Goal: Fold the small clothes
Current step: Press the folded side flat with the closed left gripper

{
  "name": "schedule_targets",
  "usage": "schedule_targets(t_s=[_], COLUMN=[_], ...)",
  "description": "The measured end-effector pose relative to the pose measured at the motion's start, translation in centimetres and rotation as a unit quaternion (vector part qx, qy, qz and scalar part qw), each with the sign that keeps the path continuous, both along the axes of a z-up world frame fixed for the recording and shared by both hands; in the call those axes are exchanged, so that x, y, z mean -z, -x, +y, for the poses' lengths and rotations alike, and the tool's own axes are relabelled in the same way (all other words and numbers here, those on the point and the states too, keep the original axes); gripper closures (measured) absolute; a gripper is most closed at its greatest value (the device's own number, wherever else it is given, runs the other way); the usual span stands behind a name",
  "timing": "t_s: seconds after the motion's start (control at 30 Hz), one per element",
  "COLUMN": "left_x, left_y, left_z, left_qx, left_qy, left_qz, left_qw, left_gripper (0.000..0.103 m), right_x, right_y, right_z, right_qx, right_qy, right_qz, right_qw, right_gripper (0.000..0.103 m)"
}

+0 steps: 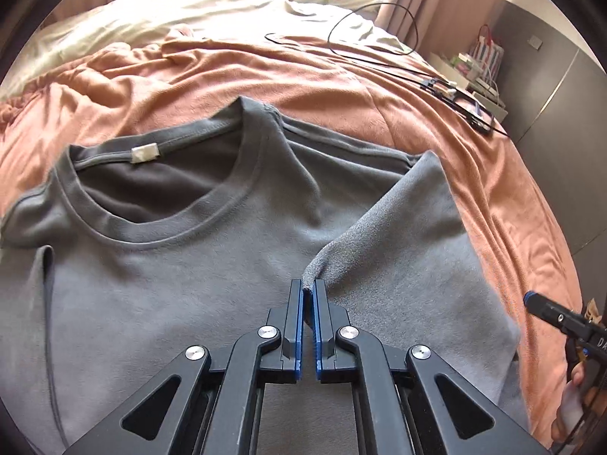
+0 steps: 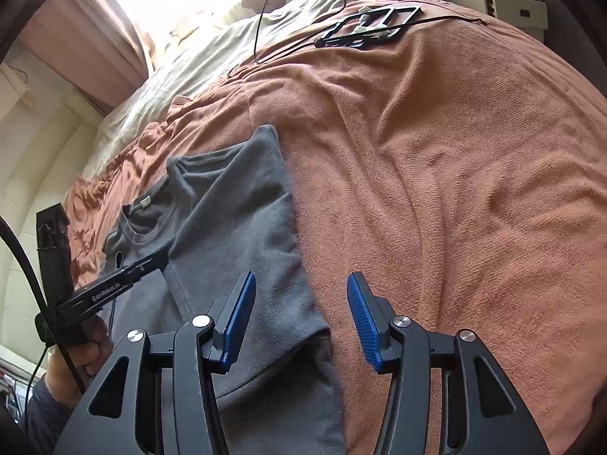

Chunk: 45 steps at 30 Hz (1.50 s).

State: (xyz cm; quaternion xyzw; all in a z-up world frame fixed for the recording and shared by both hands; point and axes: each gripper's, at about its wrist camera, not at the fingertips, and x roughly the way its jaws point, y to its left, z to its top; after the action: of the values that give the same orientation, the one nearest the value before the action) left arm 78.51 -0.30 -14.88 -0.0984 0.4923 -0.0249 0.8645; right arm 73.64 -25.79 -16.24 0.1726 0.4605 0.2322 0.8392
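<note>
Grey shirt [image 1: 212,265] lying flat on the orange blanket [image 1: 341,87], collar toward the pillows. Left gripper [image 1: 312,292] pinching a folded sleeve edge [image 1: 379,227] over the shirt's chest. Right gripper [image 2: 299,284] hanging spread wide above the shirt's edge, gripping nothing. Black cable [image 1: 371,30] looping on the blanket beyond the shirt.

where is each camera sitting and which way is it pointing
Left wrist: sits on the left gripper, looking along its fingers across the grey t-shirt toward the pillows; jaws shut on a shirt fold; the right gripper and a hand show at the edge.
Right wrist: sits on the right gripper, open above the shirt's edge and the orange blanket; the left gripper and hand show.
Shared: shirt, blanket, black cable.
</note>
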Motion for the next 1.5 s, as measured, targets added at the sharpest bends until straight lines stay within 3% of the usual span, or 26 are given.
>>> schedule_targets(t_s=[0.2,0.33,0.43,0.6,0.77,1.07,1.5], left_x=[-0.5,0.0,0.5,1.5,2.0,2.3,2.7], left_y=[0.0,0.0,-0.1,-0.5,-0.6,-1.9,-3.0], left_z=[0.7,0.8,1.2,1.7,1.8,1.8,2.0], left_qx=[-0.009,-0.009,-0.016,-0.018,-0.01,0.013,0.037], left_qy=[-0.001,-0.018,-0.019,0.001,0.008,0.012,0.031], left_qz=[0.0,0.007,0.008,0.019,0.019,0.016,0.013], left_qw=[1.0,0.9998,0.9997,0.9997,0.9997,0.9997,0.9988], left_gripper=[0.099,0.099,0.099,0.099,0.099,0.099,0.099], right_x=[0.9,1.8,1.6,0.5,-1.3,0.2,1.2], right_y=[0.0,0.2,0.4,0.9,0.0,-5.3,-11.6], right_z=[1.9,3.2,3.2,3.2,4.1,9.0,11.4], right_qx=[-0.022,-0.037,-0.039,-0.046,-0.053,-0.055,-0.027], right_qy=[0.03,0.09,0.111,0.112,0.105,0.128,0.142], right_qz=[0.01,0.009,0.007,0.019,-0.008,-0.004,-0.019], right_qw=[0.999,0.995,0.993,0.992,0.993,0.99,0.989], right_gripper=[0.056,0.073,0.077,0.077,0.076,0.076,0.076])
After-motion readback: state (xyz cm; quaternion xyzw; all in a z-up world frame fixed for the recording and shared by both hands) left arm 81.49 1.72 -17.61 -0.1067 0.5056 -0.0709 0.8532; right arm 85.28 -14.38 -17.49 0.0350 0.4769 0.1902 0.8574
